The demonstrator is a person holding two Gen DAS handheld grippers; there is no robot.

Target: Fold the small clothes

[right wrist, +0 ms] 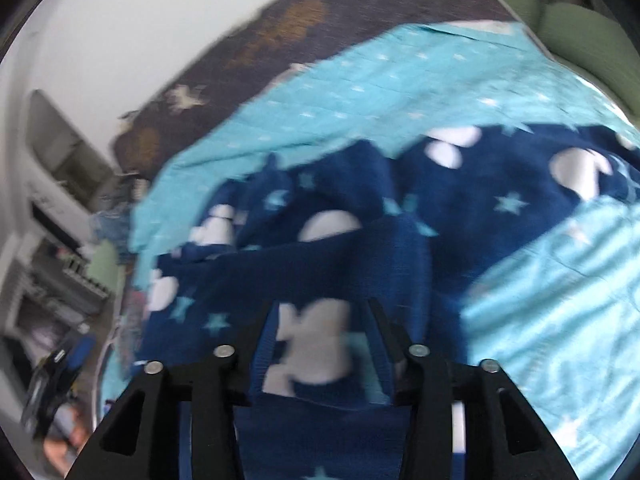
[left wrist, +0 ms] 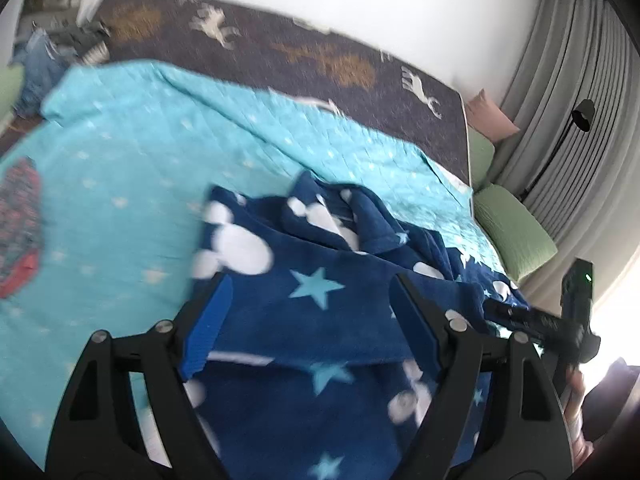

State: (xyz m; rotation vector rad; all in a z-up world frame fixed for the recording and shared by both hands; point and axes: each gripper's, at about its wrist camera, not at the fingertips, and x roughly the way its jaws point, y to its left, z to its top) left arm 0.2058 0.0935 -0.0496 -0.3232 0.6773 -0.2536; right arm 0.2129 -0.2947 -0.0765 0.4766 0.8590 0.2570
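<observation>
The fleece garment [left wrist: 320, 304] lies bunched on the bed quilt [left wrist: 120, 168], straight ahead of my left hand-held gripper [left wrist: 308, 316], jaws wide. My right hand-held gripper [right wrist: 320, 320] straddles a fold, also wide. Soft, light, floppy; I'd pinch hem corners.

Home bedroom: bed w/ quilt [left wrist: 132, 128], pillows [left wrist: 514, 228], curtains [left wrist: 576, 80].

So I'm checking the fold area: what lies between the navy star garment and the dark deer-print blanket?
In the left wrist view, only turquoise quilt lies between the navy garment and the deer-print blanket.
</observation>
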